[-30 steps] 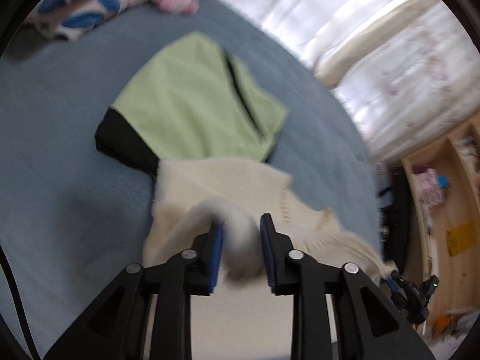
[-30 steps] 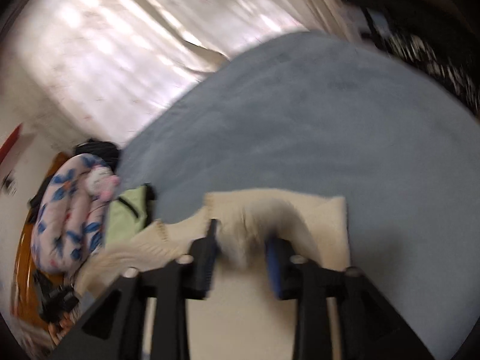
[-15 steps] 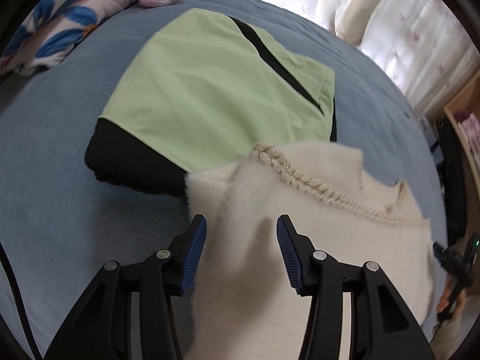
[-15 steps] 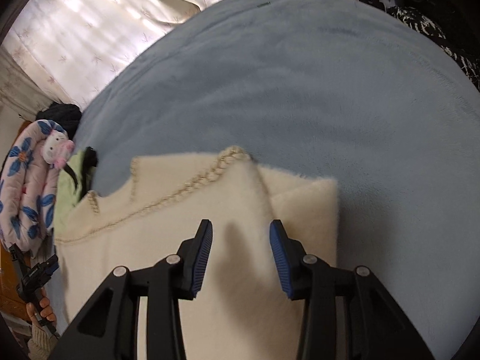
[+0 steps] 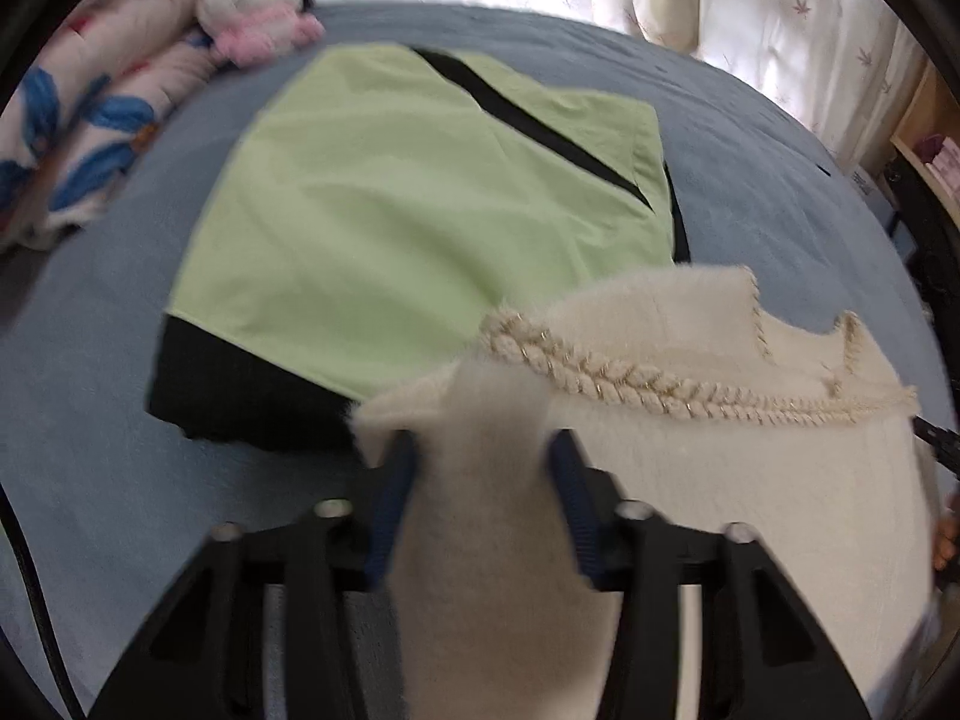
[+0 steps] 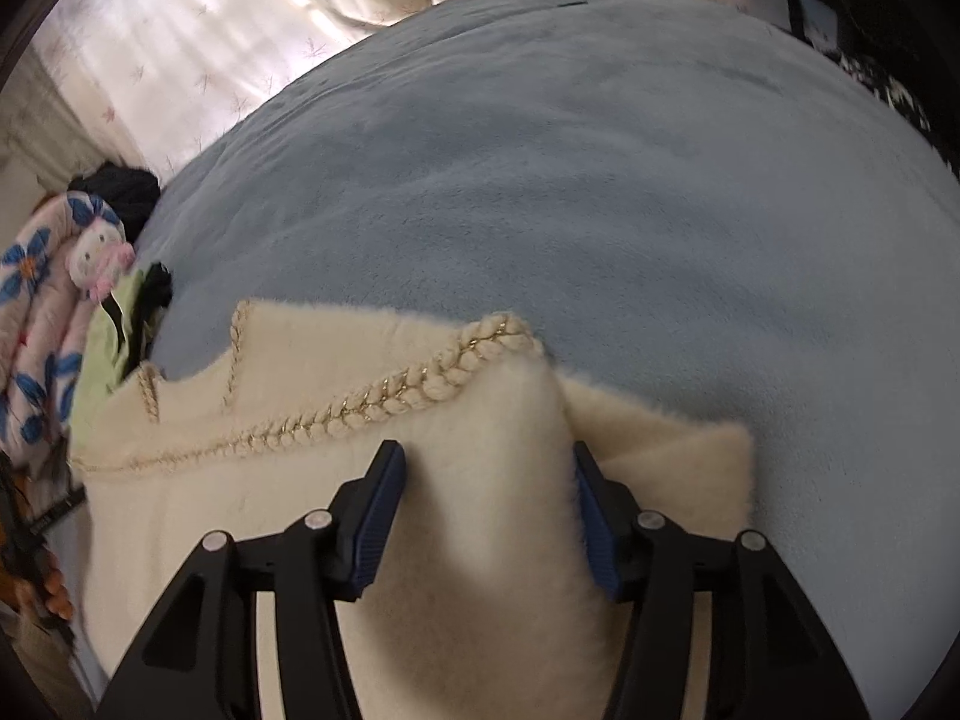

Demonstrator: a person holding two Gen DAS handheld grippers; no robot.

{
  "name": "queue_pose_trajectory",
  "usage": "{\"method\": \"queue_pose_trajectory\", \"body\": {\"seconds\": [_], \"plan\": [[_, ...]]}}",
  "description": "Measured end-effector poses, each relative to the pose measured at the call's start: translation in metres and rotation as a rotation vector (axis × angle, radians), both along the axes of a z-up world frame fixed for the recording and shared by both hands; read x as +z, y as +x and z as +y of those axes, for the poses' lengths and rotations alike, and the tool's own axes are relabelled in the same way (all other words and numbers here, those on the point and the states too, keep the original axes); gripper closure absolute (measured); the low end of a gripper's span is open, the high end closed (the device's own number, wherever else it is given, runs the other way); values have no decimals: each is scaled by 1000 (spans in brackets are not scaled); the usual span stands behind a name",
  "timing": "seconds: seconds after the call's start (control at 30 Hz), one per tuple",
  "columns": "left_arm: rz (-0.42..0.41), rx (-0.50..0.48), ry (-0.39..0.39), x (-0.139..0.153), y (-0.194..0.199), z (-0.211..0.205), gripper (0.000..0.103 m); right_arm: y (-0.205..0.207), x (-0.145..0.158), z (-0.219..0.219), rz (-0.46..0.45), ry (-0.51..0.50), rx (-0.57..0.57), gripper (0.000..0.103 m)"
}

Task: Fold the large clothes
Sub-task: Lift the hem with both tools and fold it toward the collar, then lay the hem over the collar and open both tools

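Note:
A fluffy cream sweater (image 5: 720,480) with braided gold-flecked trim (image 5: 630,384) lies folded on the blue bed cover (image 5: 90,420). My left gripper (image 5: 483,468) is at its left end, jaws closing, with a raised bunch of cream fabric filling the gap and pressed by both pads. In the right wrist view the sweater (image 6: 240,510) spreads to the left. My right gripper (image 6: 486,480) is at its right end, jaws opening. A soft fold bulges between them, brushing the right pad and standing clear of the left pad.
A folded light-green and black garment (image 5: 420,210) lies just beyond the sweater, touching its far edge. A pink-white plush toy (image 5: 252,6) and a floral quilt (image 5: 78,120) sit at the bed's far left. Curtains (image 5: 720,0) hang behind, and a wooden shelf (image 5: 936,138) stands right.
Both grippers sank toward the sweater and let its lifted fabric drop flat. The left jaws spread, then closed on a new bunch. The right jaws now stand wider apart.

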State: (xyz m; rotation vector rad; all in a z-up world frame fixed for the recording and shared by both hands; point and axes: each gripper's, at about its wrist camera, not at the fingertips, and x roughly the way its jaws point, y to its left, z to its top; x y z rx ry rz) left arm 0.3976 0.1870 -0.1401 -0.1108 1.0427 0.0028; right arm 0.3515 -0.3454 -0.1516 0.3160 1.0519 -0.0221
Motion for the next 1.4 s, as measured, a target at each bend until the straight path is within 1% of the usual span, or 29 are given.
{"method": "queue_pose_trajectory", "body": {"seconds": [0.07,0.13,0.2,0.23,0.3,0.4,0.5,0.6,0.67,0.73,0.8,0.9,0.93,0.97,1.03,1.07,1.1,1.13,1.2,1.23,1.27,1.3,1.33,1.37,1.4], "plan": [[2,33,44,1,-3,-7,86,-6,4,8,-6,-56,11,93],[-20,52,83,7,-12,-14,96,-16,11,16,-25,-113,20,94],[-55,51,117,19,-23,-24,97,-30,23,24,-66,-153,28,95],[-78,51,144,28,-30,-30,97,-38,30,27,-92,-155,35,95],[-106,54,167,42,-39,-37,97,-57,50,32,-153,-176,30,95],[-145,73,159,65,-46,-39,97,-76,81,33,-241,-203,11,95],[-163,92,144,82,-43,-39,97,-83,113,26,-317,-188,-27,95],[-168,111,130,90,-31,-36,97,-74,132,25,-345,-203,-31,95],[-178,130,117,93,-23,-36,97,-65,135,27,-352,-218,-34,95],[-193,150,94,94,-12,-33,97,-55,134,26,-357,-230,-51,96],[-196,171,80,91,2,-31,98,-40,126,22,-346,-232,-82,96],[-170,190,90,70,26,-30,98,-19,101,11,-299,-244,-119,96],[-151,193,97,62,32,-30,97,-9,88,6,-268,-253,-131,96],[-127,199,117,47,41,-32,98,2,71,3,-223,-255,-141,95],[-62,201,181,12,54,-37,97,23,28,-5,-93,-233,-158,95],[-49,203,189,1,56,-38,97,29,11,-5,-48,-236,-159,95],[-56,199,199,-11,56,-40,97,32,-4,-4,-22,-255,-160,94],[-76,191,213,-17,54,-42,97,32,-11,-2,-31,-274,-163,93],[-100,179,225,-20,53,-43,96,32,-8,-4,-36,-277,-173,90],[-102,178,212,-20,53,-41,95,32,-7,-6,-32,-262,-173,83],[-102,179,192,-19,52,-39,94,31,-5,-10,-20,-257,-184,73],[-99,181,162,-16,52,-35,92,30,-4,-12,-13,-256,-192,68],[-94,190,144,-14,51,-30,84,28,1,-15,-3,-256,-206,62],[-89,204,137,-11,49,-26,72,26,5,-13,-2,-253,-213,62],[-87,222,137,-6,45,-23,68,22,11,-14,-2,-246,-224,62]]}}
